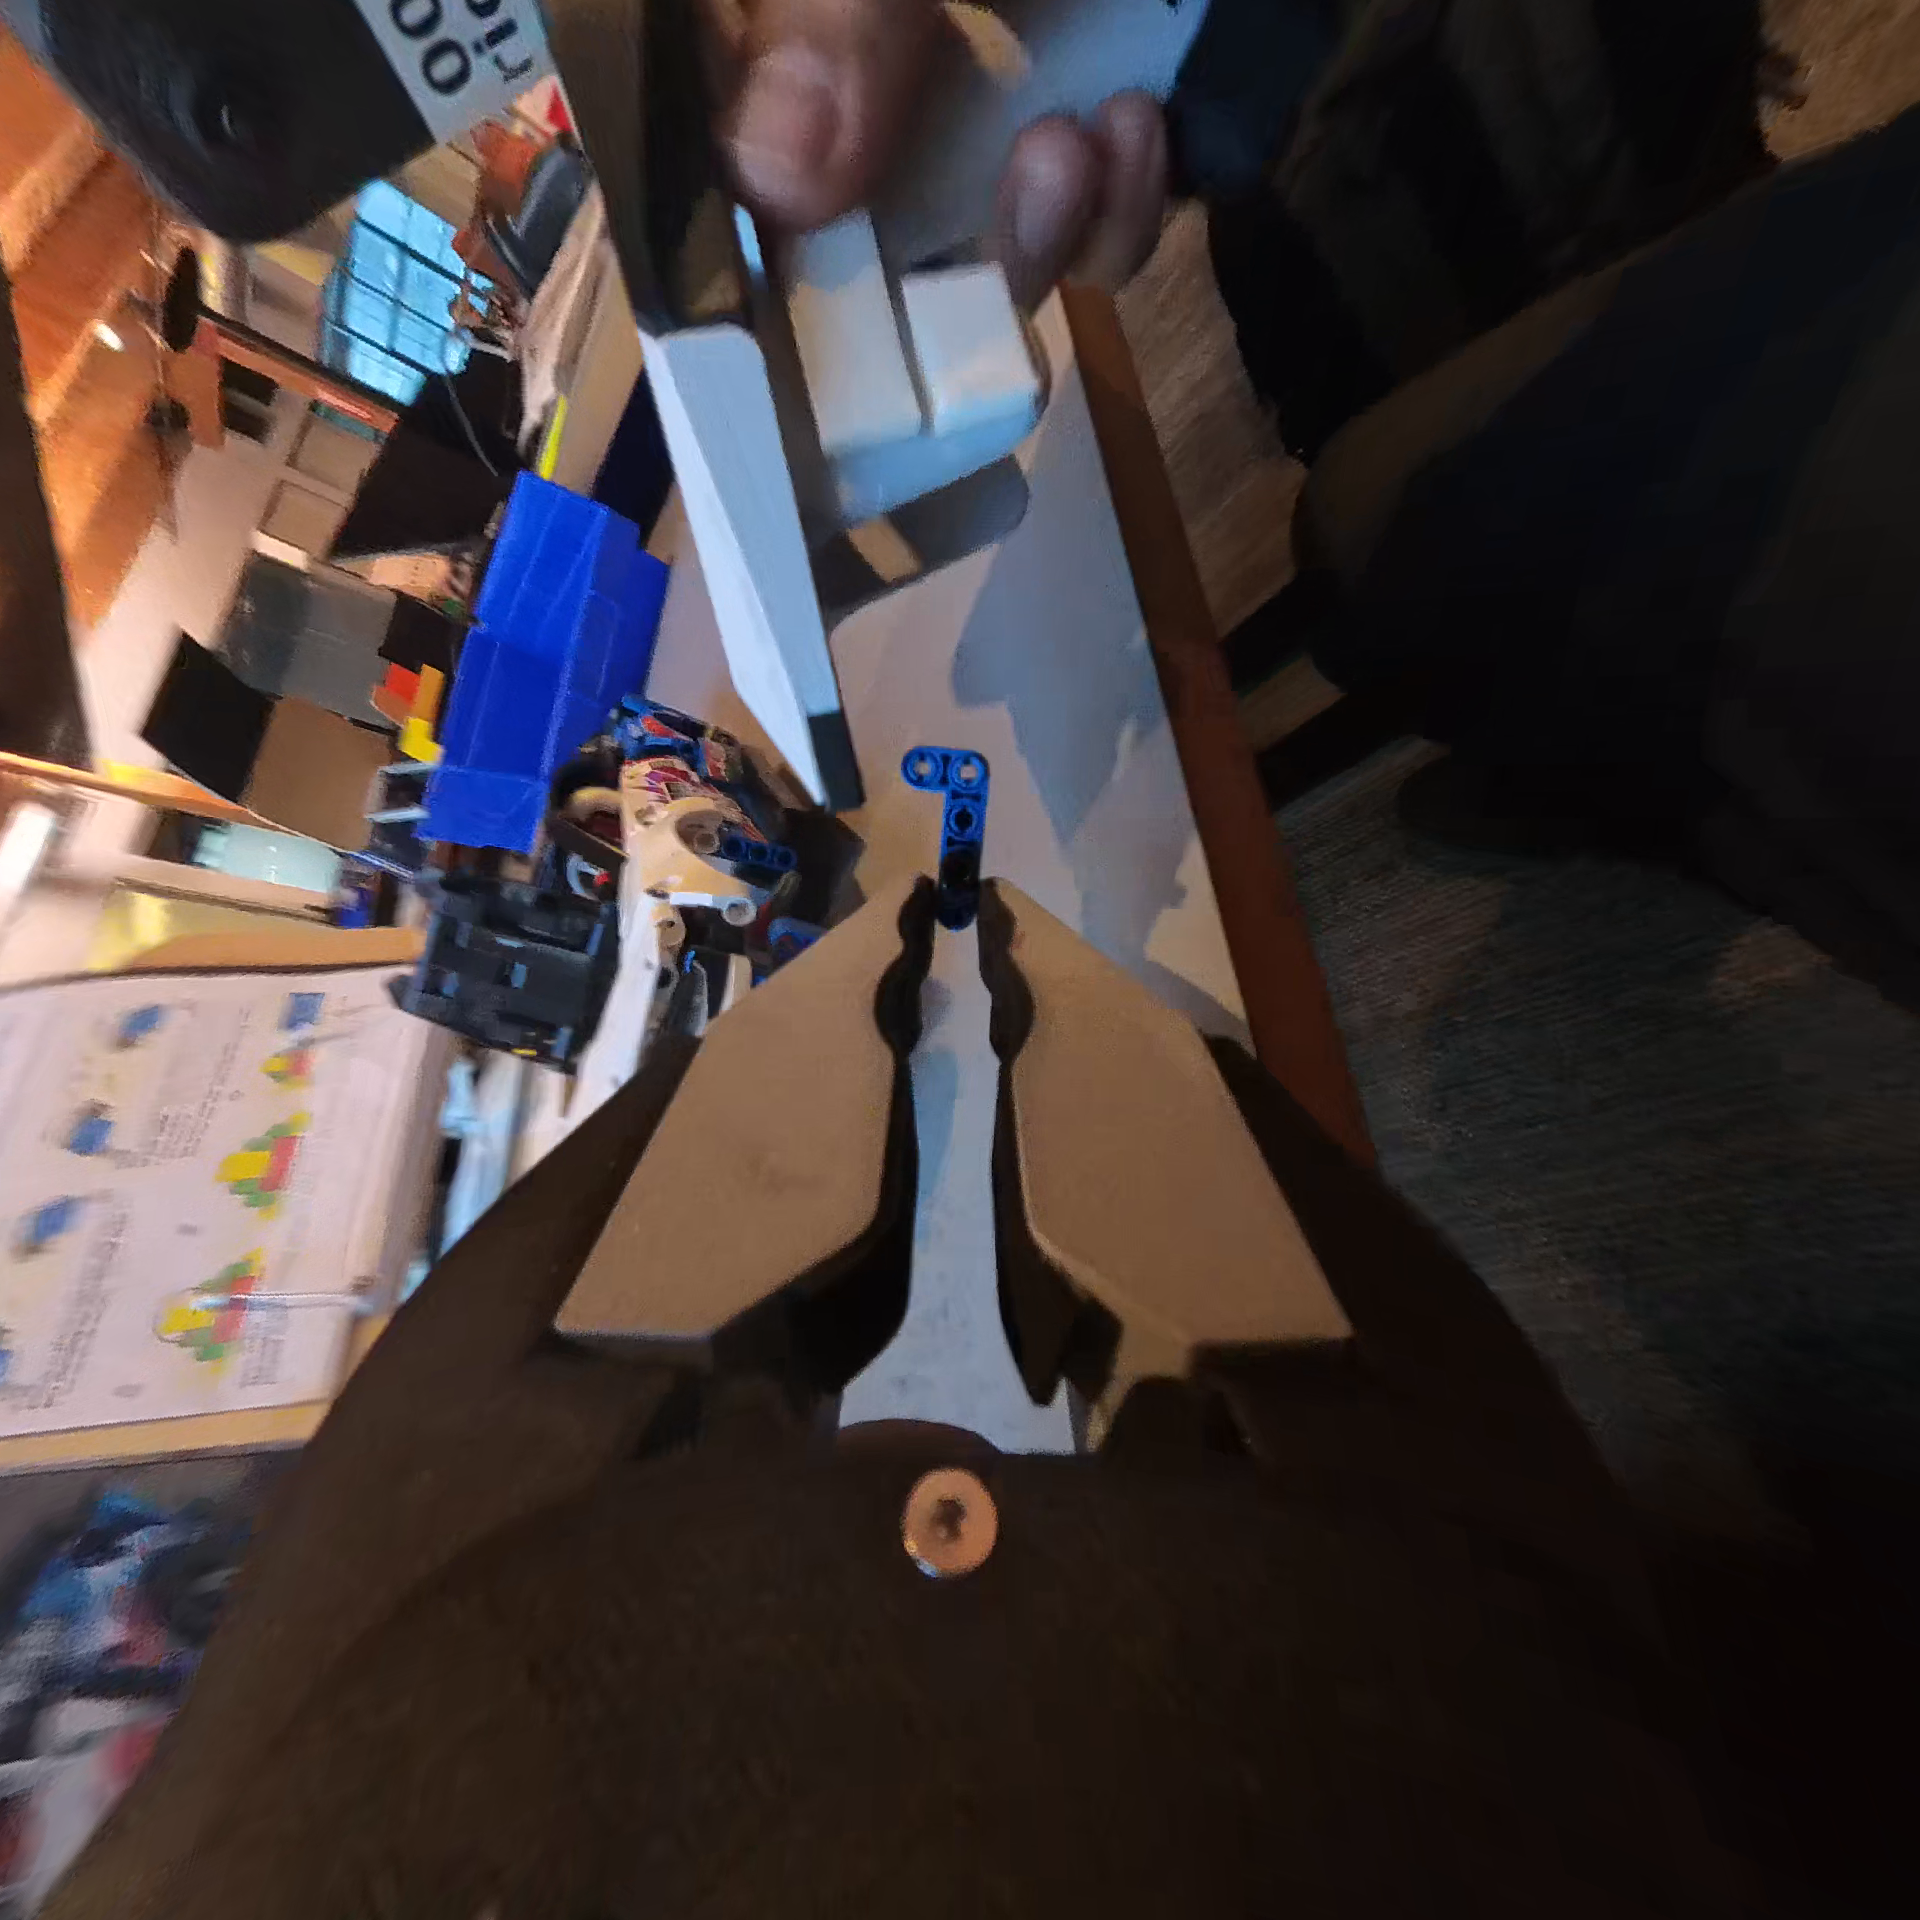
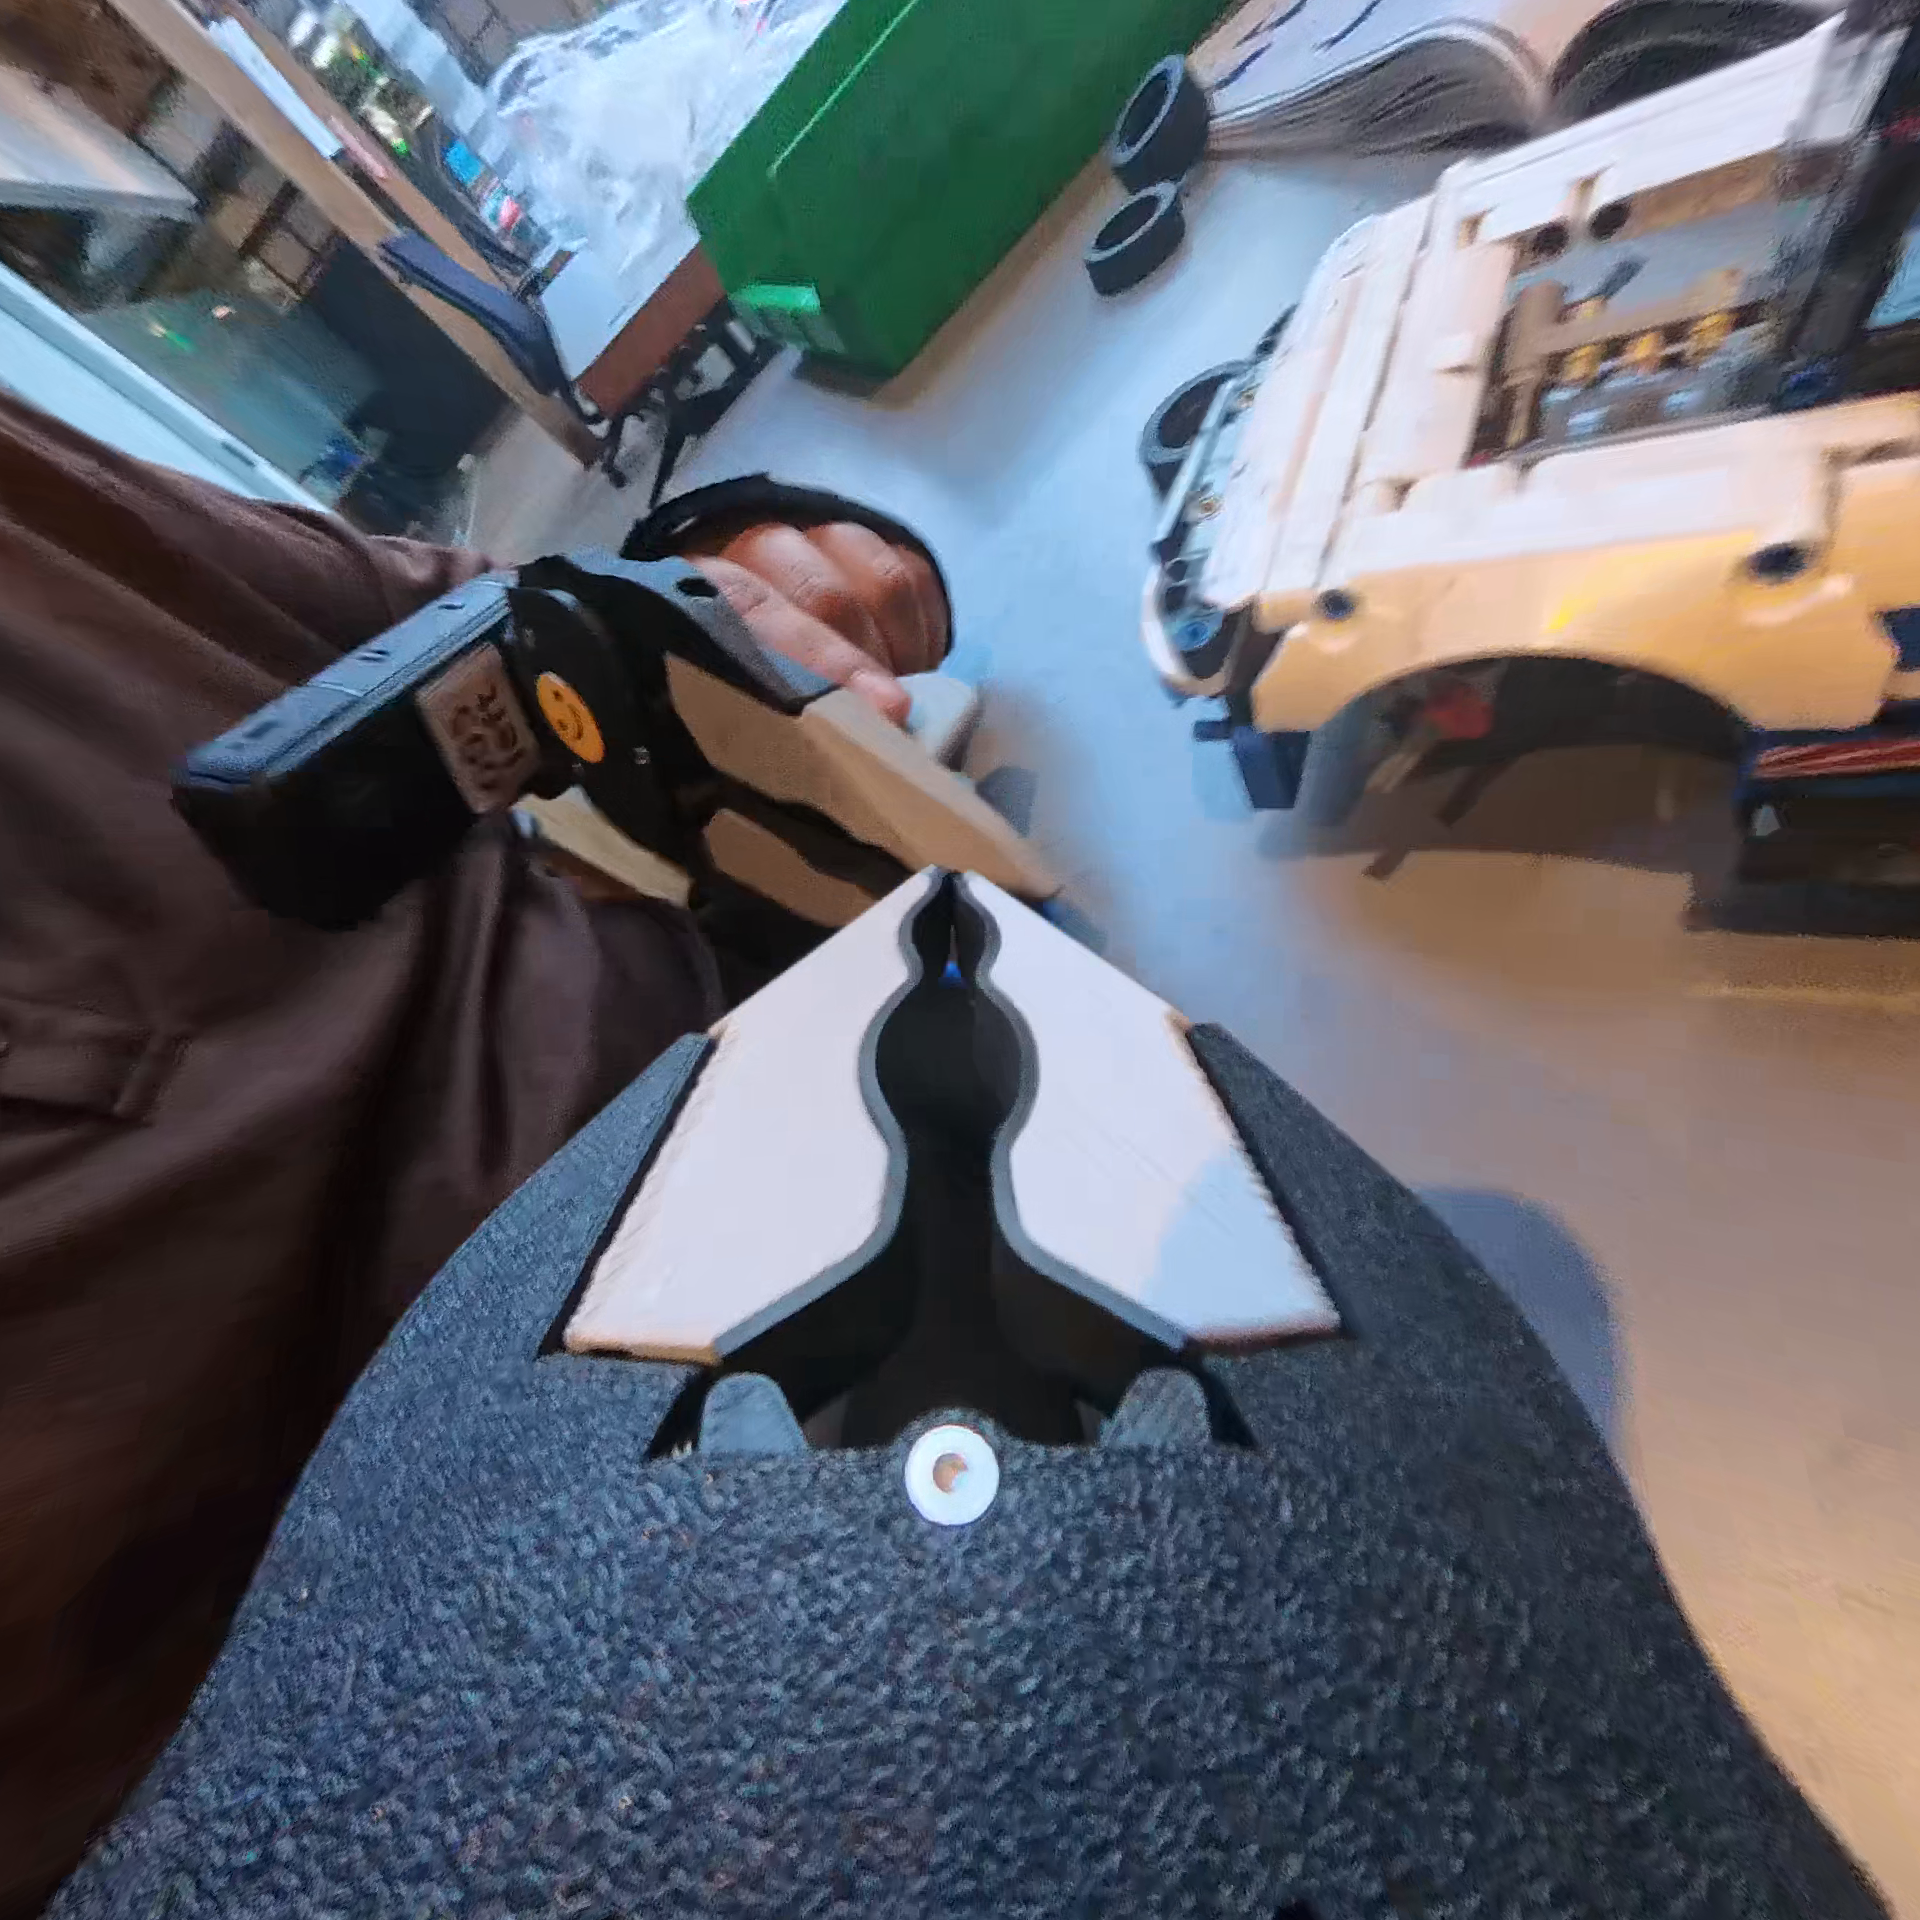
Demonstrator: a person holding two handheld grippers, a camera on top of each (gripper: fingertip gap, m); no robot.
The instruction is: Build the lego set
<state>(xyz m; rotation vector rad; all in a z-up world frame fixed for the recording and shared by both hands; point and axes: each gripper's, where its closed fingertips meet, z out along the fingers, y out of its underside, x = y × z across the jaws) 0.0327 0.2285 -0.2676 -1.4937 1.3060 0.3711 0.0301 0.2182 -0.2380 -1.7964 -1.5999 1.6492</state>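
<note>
My left gripper [image 1: 954,896] is shut on the lower end of a blue L-shaped Technic beam [image 1: 958,800] and holds it above the light table [image 1: 1101,665]. In the right wrist view the left gripper [image 2: 1023,883] reaches in from the left, and a bit of blue [image 2: 1070,916] shows at its tip. My right gripper [image 2: 948,883] has its tips together, just in front of the left one's tip; nothing shows clearly between them. In the left wrist view the right gripper's white fingers [image 1: 758,582] point down beside the beam. The white Lego car [image 2: 1558,499] stands at the right.
Loose black tyres [image 2: 1143,208], a green box [image 2: 935,156] and an open booklet [image 2: 1392,83] lie beyond the car. Blue bins [image 1: 551,665], a printed box [image 1: 187,1174] and the table's brown edge [image 1: 1195,727] show in the left wrist view. A person's brown sleeve [image 2: 260,935] fills the left. My two grippers' fingertips are within a few centimetres of each other.
</note>
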